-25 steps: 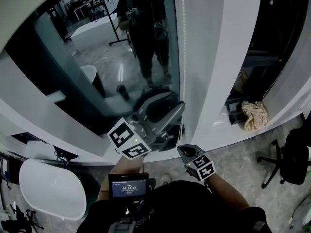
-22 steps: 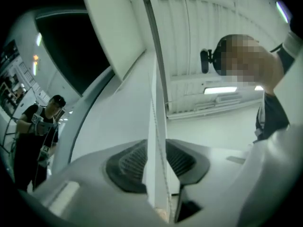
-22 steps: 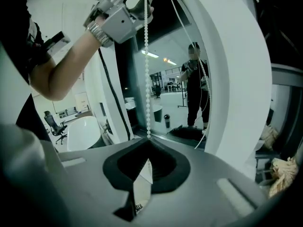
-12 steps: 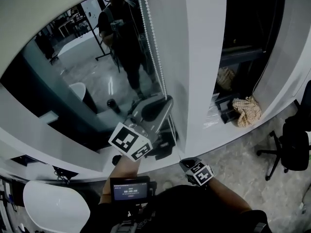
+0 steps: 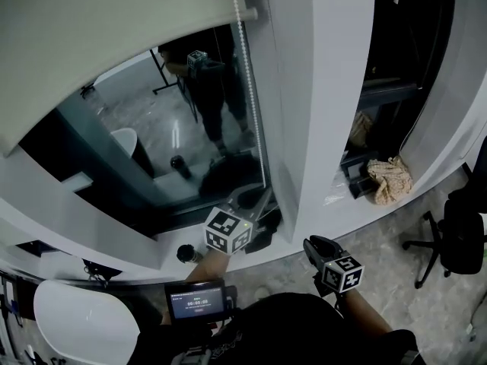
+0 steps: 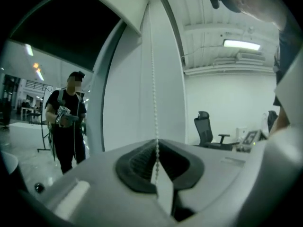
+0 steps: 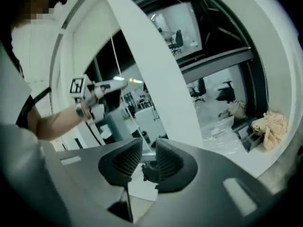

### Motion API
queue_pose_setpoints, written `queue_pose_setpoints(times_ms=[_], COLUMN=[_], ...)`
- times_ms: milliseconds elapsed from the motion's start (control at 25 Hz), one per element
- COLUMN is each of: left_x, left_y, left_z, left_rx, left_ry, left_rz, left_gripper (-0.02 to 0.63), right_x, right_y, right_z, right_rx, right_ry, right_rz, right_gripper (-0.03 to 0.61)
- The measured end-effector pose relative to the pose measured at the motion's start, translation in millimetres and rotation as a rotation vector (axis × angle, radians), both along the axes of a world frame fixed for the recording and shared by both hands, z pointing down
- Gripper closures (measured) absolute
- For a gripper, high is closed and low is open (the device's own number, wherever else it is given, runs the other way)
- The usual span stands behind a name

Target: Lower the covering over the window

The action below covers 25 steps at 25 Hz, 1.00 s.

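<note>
1. A small dark cup-like thing [image 5: 185, 254] is noted on the sill [image 5: 114, 238]; its contents cannot be made out.
2. The blind [image 5: 99, 44] is drawn over the top of the window [image 5: 152, 143]. The lower glass is left bare, and a person's reflection [image 5: 213, 90] is shown in it.
3. The bead chain [image 6: 153, 93] is hung down the window's right edge, just beside a white pillar [image 5: 327, 90].
4. The left gripper [image 6: 156, 161] is held low, near the sill. Its jaws are closed together and clamped on the chain.
5. The right gripper [image 7: 148, 157] is held by the pillar's foot, clear of the left one. Its jaws are parted and have just been opening. The chain is seen beyond the gap but is not pressed by the pads.
6. Around: a crumpled cloth [image 5: 390, 179] is laid on the ledge past the pillar, and an office chair [image 5: 456, 234] is stood on the floor at far right. Nothing is found across the chain's run.
7. Against the earlier frames, the blind's edge is seen lower over the glass. The left gripper is seen lower on the chain, closed where it was open. The right gripper, shut before, is now opened.
</note>
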State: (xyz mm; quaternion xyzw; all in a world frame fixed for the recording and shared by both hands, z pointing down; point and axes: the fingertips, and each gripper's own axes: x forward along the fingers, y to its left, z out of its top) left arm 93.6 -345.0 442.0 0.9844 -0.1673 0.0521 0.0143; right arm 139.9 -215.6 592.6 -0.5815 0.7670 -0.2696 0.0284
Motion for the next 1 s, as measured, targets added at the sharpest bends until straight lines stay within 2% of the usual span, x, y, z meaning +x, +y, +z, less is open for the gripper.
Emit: queue_pose_setpoints(times_ms=[80,280,480,600,720,880,1000], left_x=[0,-3,-12,-17,-18,-24,-33], left_y=[5,28,40,48,73,111,136], left_z=[32,108,134,150,179,234,266], left_rx=[-0.028,-0.11,-0.227,-0.198,-0.153,-0.181,-0.233], left_ry=[-0.059,-0.212,-0.186,-0.202,-0.283,-0.441,-0.504], left_rz=[0.001,0.028,0.013,0.007,0.045,0.133,0.179], left_gripper=[0.604,0.604,0.604,0.604,0.604,0.604,0.604], right_x=[7,15,2,-5,-11,-18,-30], right_y=[-8,-17,-21,-24,-27,-30,-28], right_z=[-35,-95,-128,-157,-203,-288,-354], right_rx=[0.089,0.223,0.295,0.351,0.442,0.611,0.742], right_ry=[-0.061,-0.051,-0.046,-0.042,-0.039,-0.043,0.002], right_rz=[0.029,0.046,0.01,-0.013,-0.042,-0.07,-0.101], right_gripper=[0.486,0.495,0.495,0.495,0.491,0.486,0.482])
